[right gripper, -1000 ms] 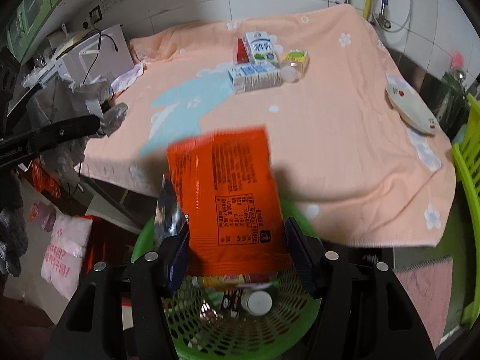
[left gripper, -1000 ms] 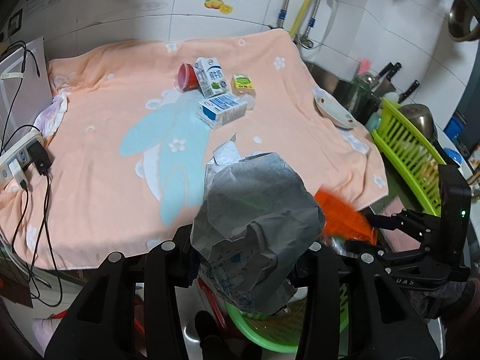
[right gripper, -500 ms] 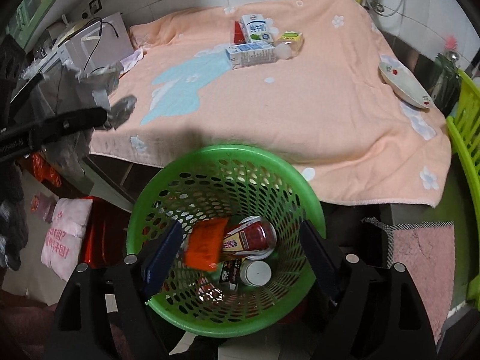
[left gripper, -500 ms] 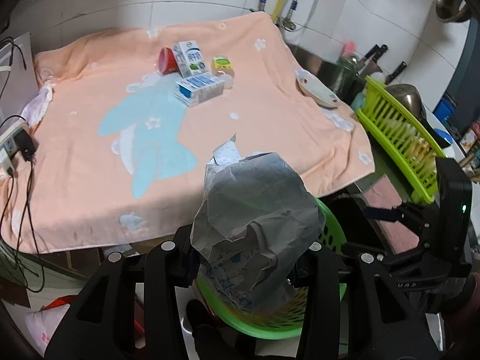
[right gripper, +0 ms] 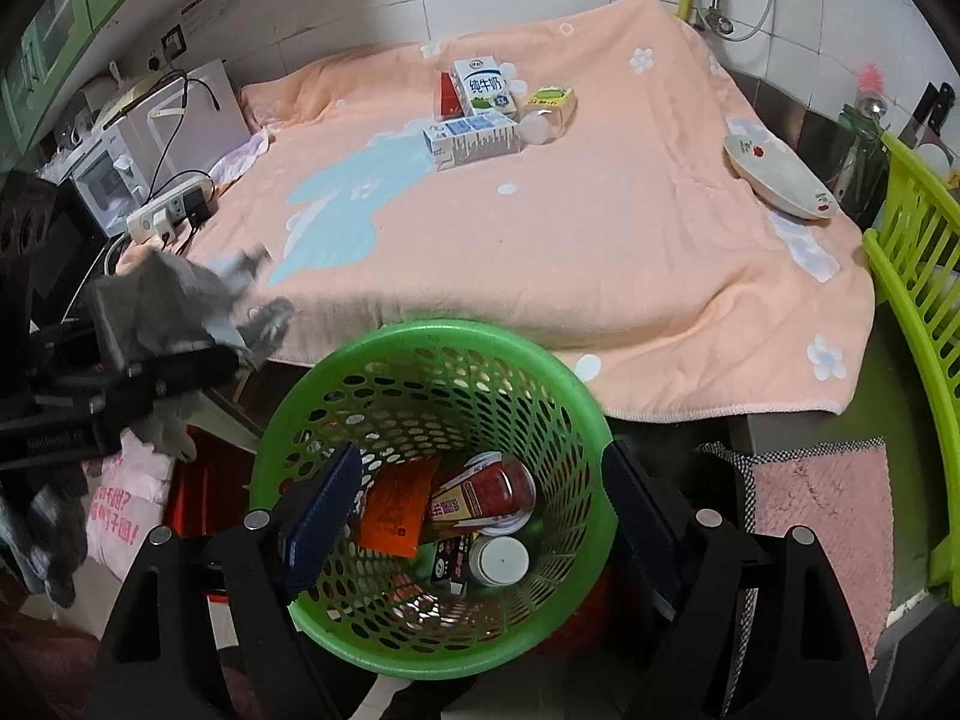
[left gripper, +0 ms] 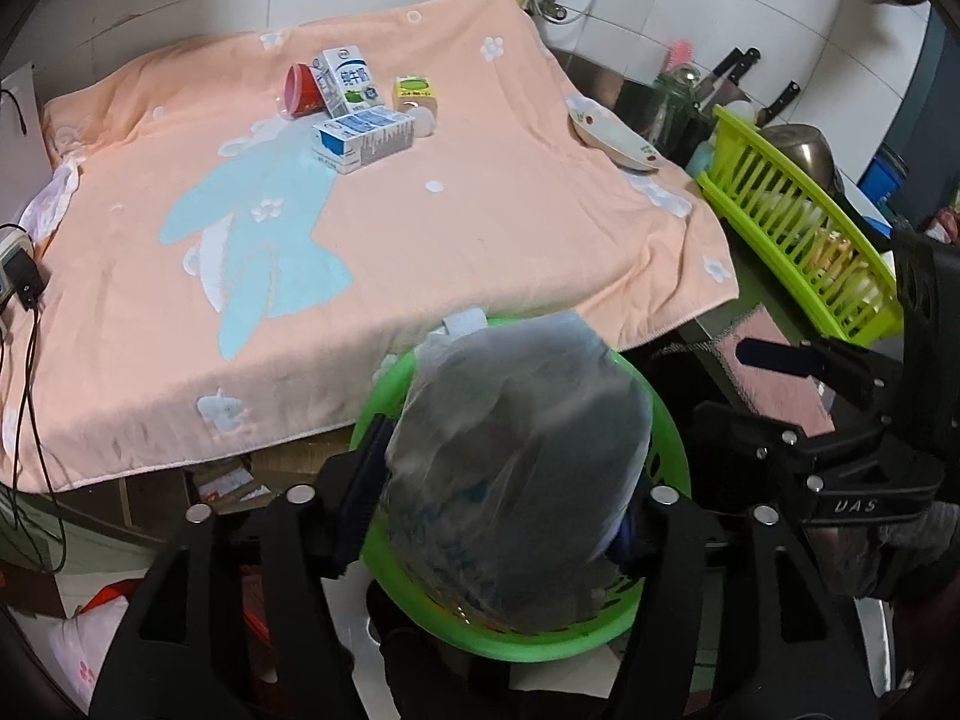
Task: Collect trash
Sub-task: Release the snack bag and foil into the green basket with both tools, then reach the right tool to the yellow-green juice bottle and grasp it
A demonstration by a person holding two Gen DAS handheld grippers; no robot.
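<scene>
A crumpled grey bag (left gripper: 516, 468), blurred, sits between the fingers of my left gripper (left gripper: 498, 504) right over the green basket (left gripper: 672, 420). The jaws are opening and the pads no longer pinch the bag. My right gripper (right gripper: 474, 516) hangs over the same basket (right gripper: 420, 336), its jaws opening with nothing between them. In the basket lie an orange packet (right gripper: 396, 510), a red can (right gripper: 486, 492) and a white-capped bottle (right gripper: 498, 558). On the peach cloth (left gripper: 480, 228) remain an upright milk carton (left gripper: 351, 78), a lying carton (left gripper: 363, 138), a red cup (left gripper: 300, 90) and a yellow box (left gripper: 414, 93).
A white bowl (left gripper: 612, 138) rests at the cloth's right edge beside a lime dish rack (left gripper: 798, 228). A power strip (right gripper: 168, 210) and a microwave (right gripper: 108, 174) stand at the left. A pink mat (right gripper: 822, 516) lies on the floor right of the basket.
The orange packet left my right gripper and dropped into the basket; those jaws spread. My left gripper carried the grey bag over the basket, and its fingers have widened around it.
</scene>
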